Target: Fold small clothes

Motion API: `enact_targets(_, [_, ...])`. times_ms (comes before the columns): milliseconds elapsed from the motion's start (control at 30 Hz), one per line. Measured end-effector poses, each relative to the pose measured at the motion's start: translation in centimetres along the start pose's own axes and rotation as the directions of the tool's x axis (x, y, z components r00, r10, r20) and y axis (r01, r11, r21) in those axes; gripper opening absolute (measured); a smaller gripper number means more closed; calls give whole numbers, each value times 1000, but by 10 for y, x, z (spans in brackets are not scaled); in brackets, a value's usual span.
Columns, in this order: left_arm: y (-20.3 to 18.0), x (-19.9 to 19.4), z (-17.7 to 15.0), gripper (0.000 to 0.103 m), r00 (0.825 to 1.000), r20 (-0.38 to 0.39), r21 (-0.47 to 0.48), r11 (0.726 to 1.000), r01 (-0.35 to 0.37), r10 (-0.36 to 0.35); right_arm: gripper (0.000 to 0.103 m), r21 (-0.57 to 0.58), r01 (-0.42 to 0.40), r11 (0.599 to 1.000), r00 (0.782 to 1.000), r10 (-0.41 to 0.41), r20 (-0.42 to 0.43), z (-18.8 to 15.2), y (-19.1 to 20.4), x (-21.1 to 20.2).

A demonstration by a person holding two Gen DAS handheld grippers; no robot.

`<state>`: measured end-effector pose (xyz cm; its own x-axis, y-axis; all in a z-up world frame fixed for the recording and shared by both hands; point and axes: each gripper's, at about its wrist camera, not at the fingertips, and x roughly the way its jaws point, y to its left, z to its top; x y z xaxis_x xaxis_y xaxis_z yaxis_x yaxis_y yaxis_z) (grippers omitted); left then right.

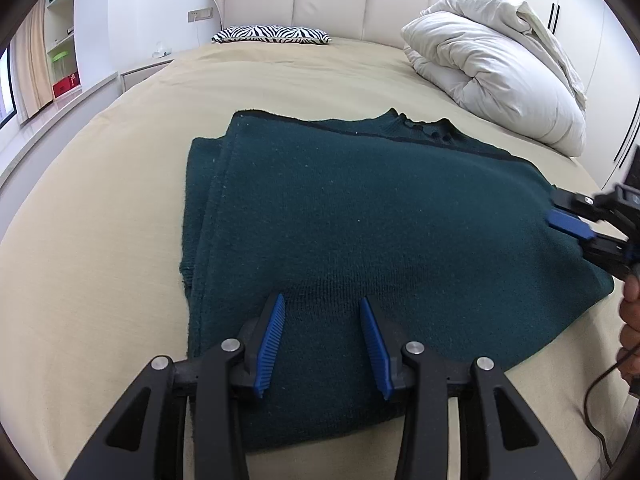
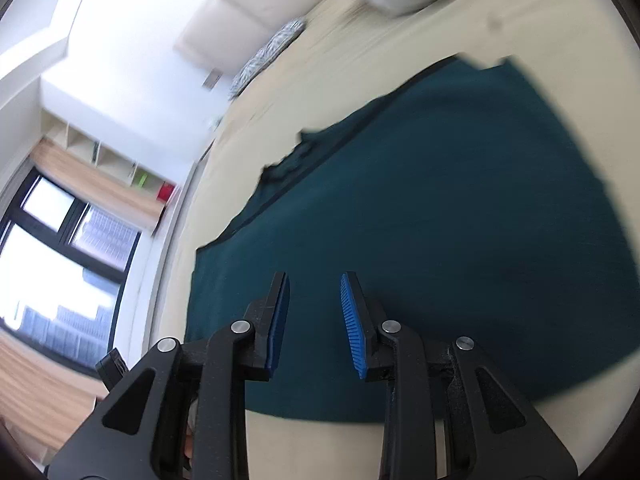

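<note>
Left tool (image 1: 322,346) hovers open over the near hem of the green sweater (image 1: 360,220), part-folded on the bed (image 1: 100,240); right tool (image 2: 314,320), also open, holds nothing, positioned for another fold.

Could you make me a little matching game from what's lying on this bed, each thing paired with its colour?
Things:
1. sweater
2. pillow
3. duvet
4. gripper pads

Colours:
A. white
B. blue
C. dark green
D. zebra stripes

Pairs: 1-C, 2-D, 3-A, 4-B
</note>
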<state>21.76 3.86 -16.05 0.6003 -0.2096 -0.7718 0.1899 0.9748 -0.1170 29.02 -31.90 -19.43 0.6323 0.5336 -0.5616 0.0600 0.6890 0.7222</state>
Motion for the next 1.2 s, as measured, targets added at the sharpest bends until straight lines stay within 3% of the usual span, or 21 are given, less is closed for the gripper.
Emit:
enact_targets(133, [0,1,0,43,1000,2,-3,1000,5,-5,34,21,-27,999,996,28,-80,11,1,50])
enact_targets(233, [1,1,0,43,1000,4,-11,1000,20,-20,34,65,-69,996,997,72,-40,29,-24,45])
enact_targets(333, [2,1,0,43,999,7,-19,999,32,-32,34,133,-49,990,997,42,60,48,-58,17])
enact_targets(367, [3,0,0,43,999,9,-21,999,36,-36,34,166,-12,986,995,-3,95,54,-73,5])
enact_targets(500, [11,-8,2,43,996,17,-73,993,89,-88,35,294,46,955,968,-115,222,67,-129,-61])
enact_targets(567, [16,-17,6,43,994,35,-122,987,109,-105,45,314,93,945,945,-183,270,67,-140,-93])
enact_targets(633, [18,-29,11,43,994,76,-141,986,88,-78,53,307,111,945,933,-205,295,64,-147,-118])
enact_targets(733, [15,-33,23,43,991,92,-145,984,105,-93,53,246,151,958,939,-217,268,66,-149,-125])
enact_targets(900, [-9,-12,41,43,991,61,-100,987,122,-117,53,182,128,975,977,-155,146,41,-139,-130])
enact_targets(1000, [-22,-1,44,43,988,37,-94,983,155,-152,53,199,121,973,989,-134,56,34,-133,-102])
enact_targets(1200, [-42,16,51,43,983,8,-82,979,185,-185,54,258,111,960,993,-118,14,39,-135,-90])
